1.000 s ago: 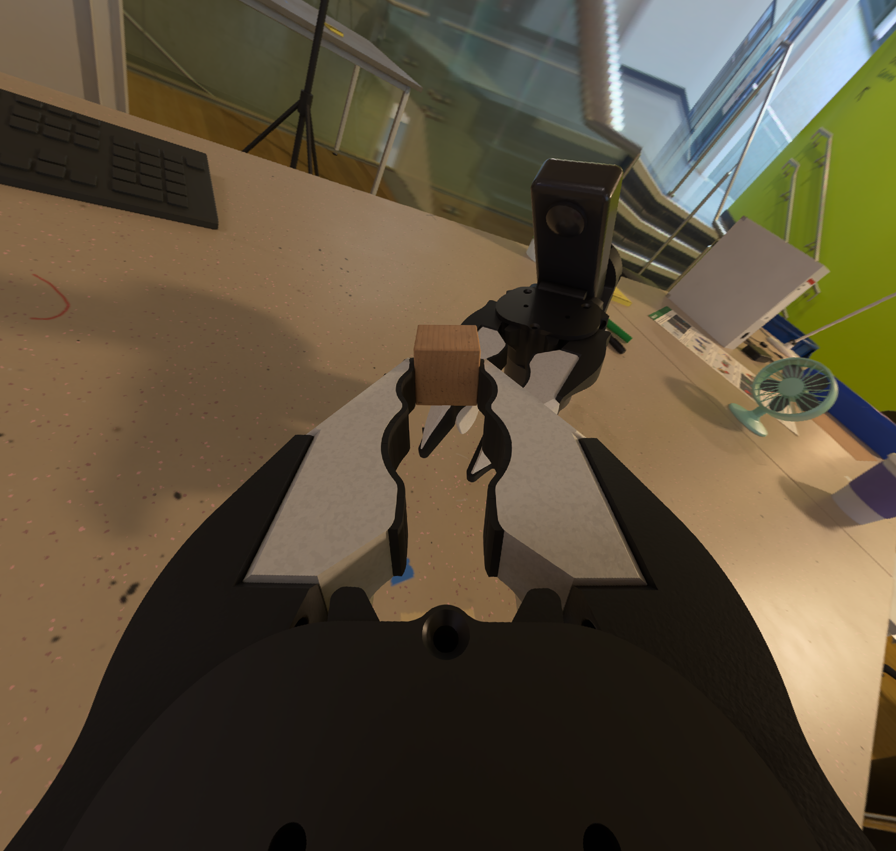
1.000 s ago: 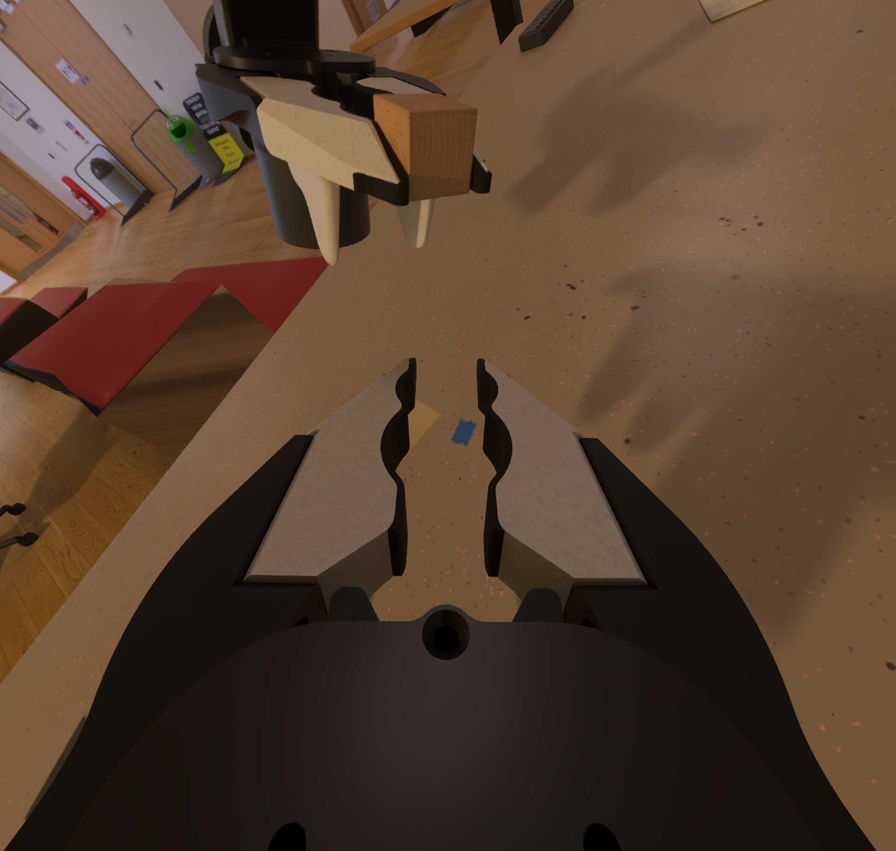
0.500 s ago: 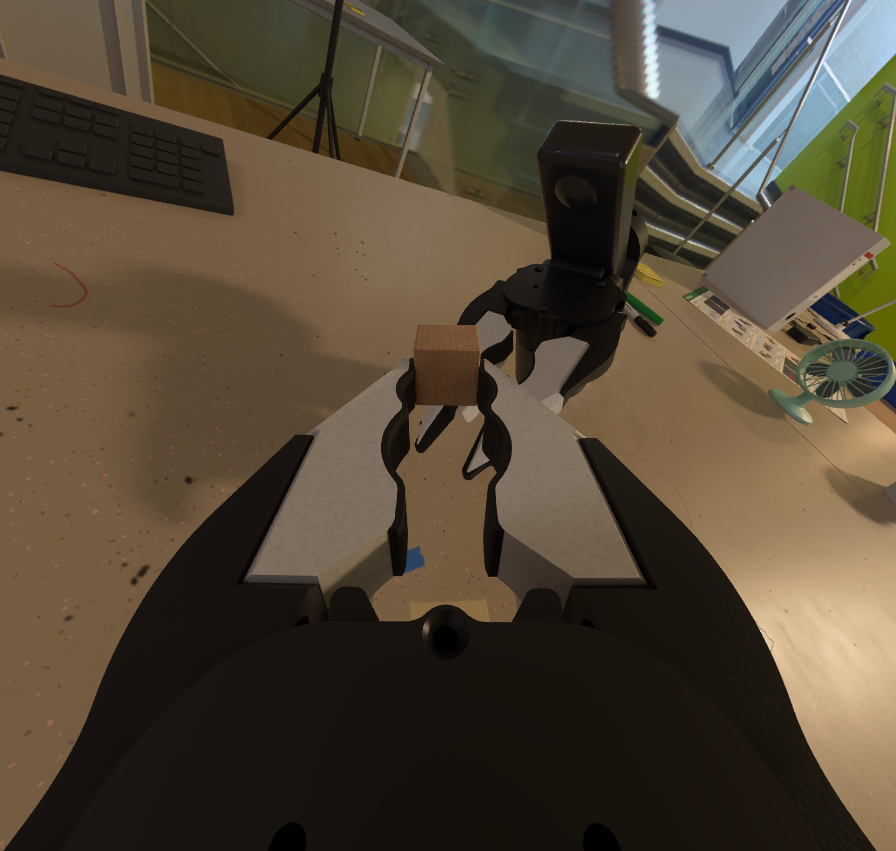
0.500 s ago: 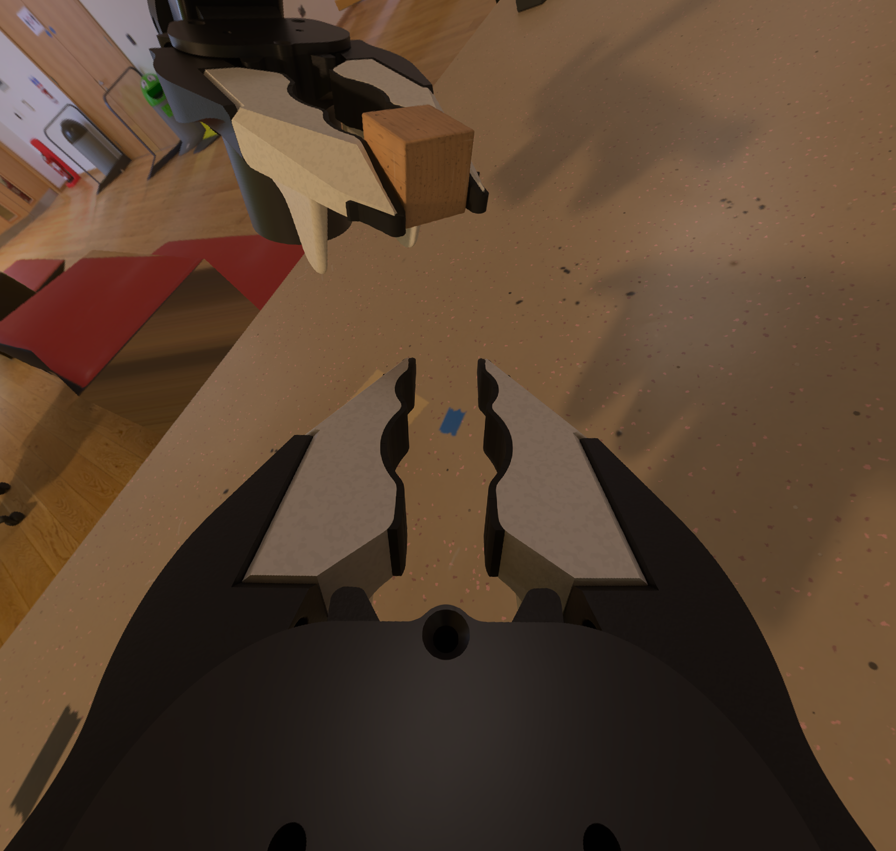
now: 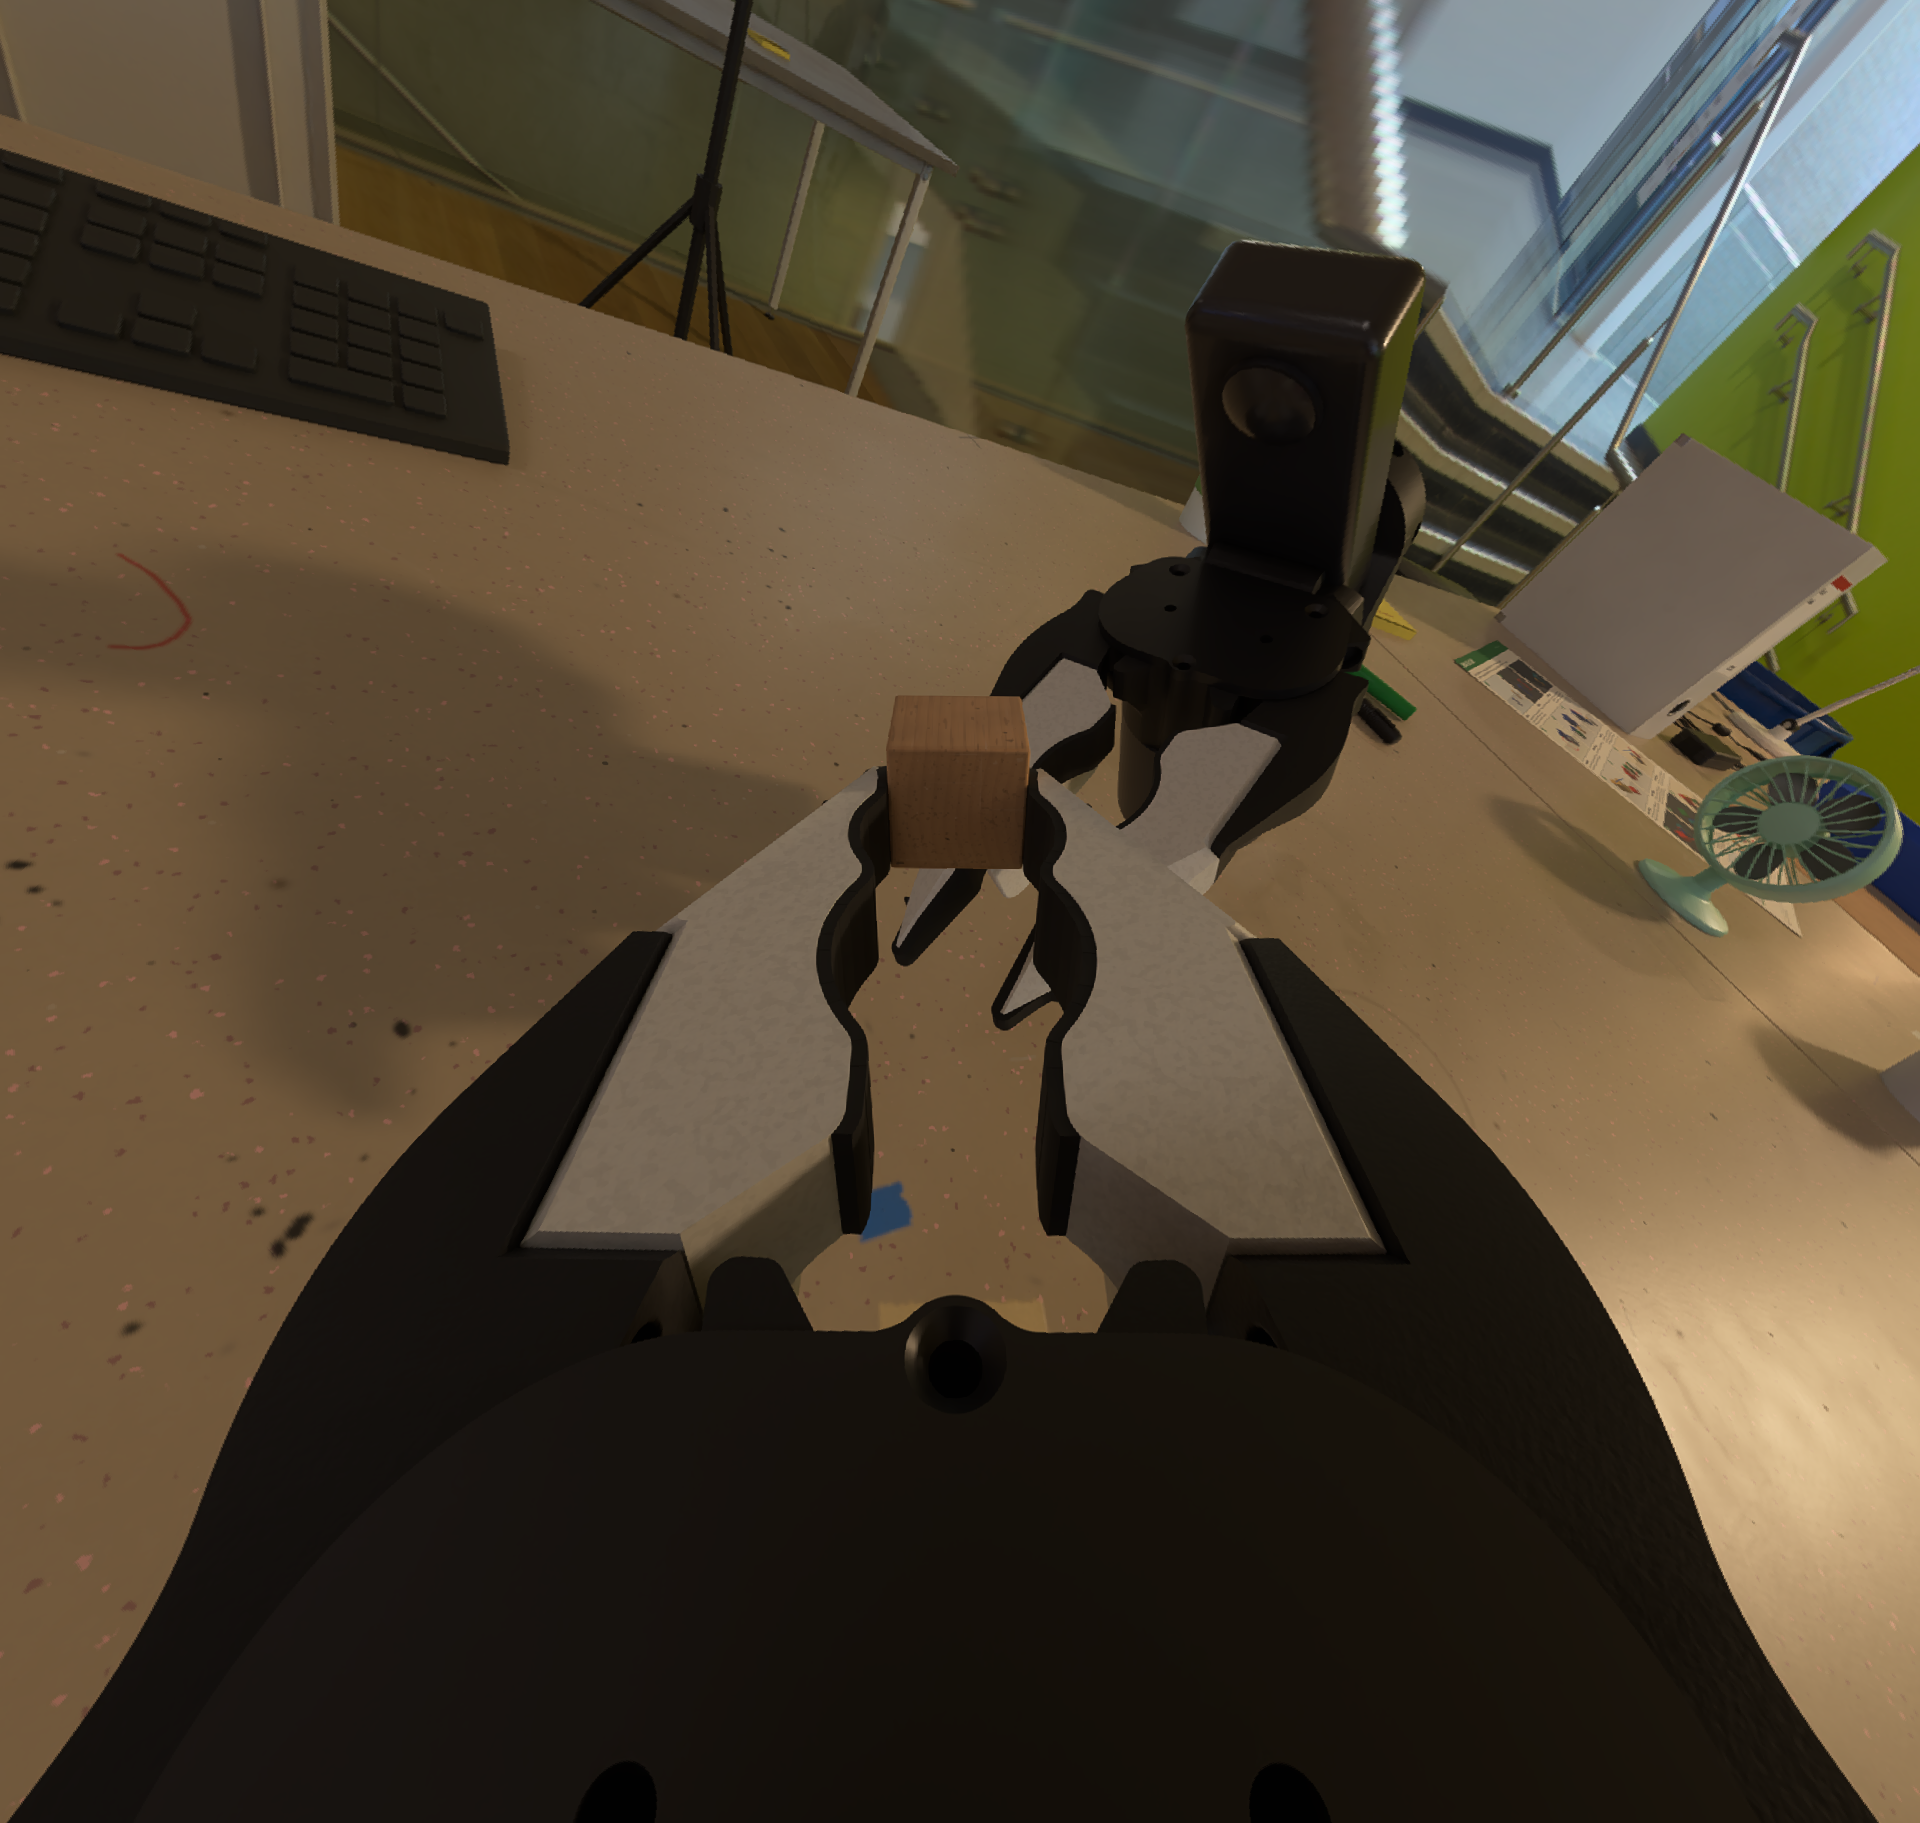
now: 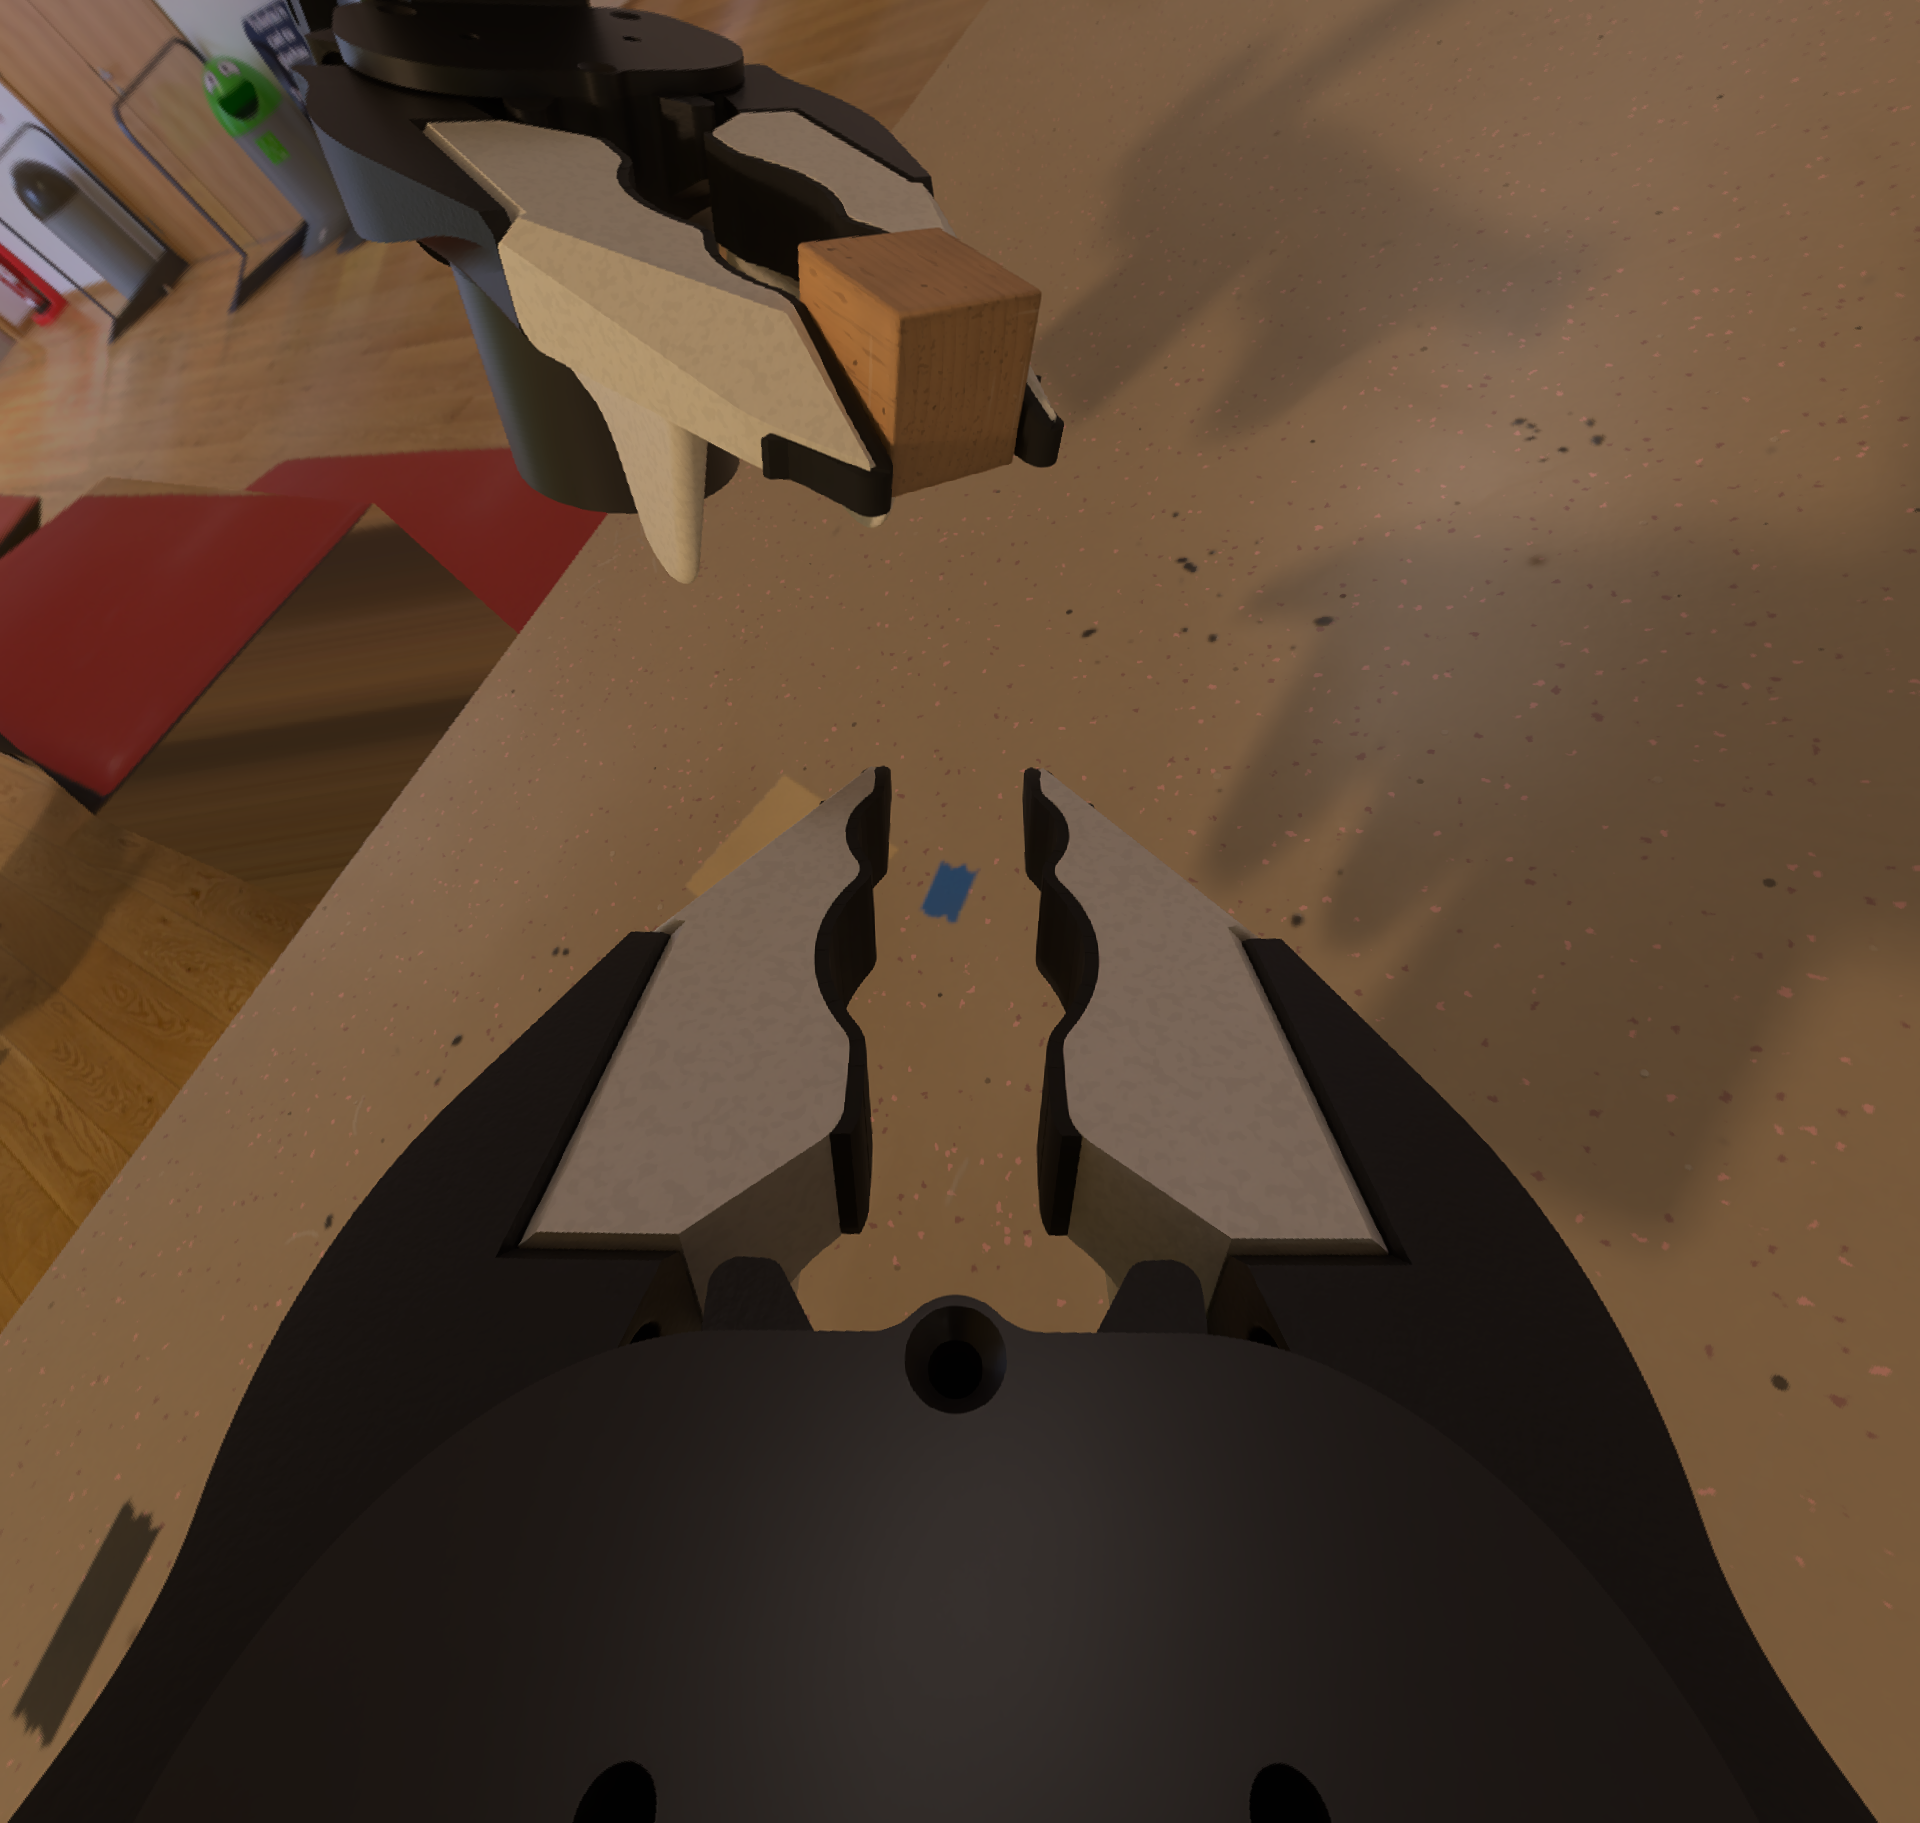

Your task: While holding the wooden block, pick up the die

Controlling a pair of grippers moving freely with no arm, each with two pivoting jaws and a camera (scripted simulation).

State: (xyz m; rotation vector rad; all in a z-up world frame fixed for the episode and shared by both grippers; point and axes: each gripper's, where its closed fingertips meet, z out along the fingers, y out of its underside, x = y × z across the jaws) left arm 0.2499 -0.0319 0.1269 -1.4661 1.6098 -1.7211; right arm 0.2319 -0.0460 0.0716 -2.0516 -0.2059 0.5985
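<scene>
My left gripper [image 5: 957, 788] is shut on the wooden block [image 5: 958, 765], a plain light-brown cube pinched at the fingertips and held above the tan speckled table [image 5: 416, 838]. From the right wrist view the left gripper [image 6: 956, 459] hangs ahead and above, with the block [image 6: 935, 360] in its jaws. My right gripper [image 6: 957, 786] is open and empty, low over the table. It also shows in the left wrist view [image 5: 954, 986], facing me just beyond the block. No die shows in either view.
A blue tape scrap [image 6: 949, 890] and a tan patch [image 6: 758, 828] lie on the table by the right fingertips. The table edge [image 6: 416, 786] runs on the left, above a red bench [image 6: 156, 610]. A keyboard [image 5: 239, 319], a fan [image 5: 1797, 838] and a white board [image 5: 1683, 578] stand farther off.
The two grippers have drawn closer, each showing larger in the other's view. The blue tape scrap now lies between the right fingers. The block stays gripped.
</scene>
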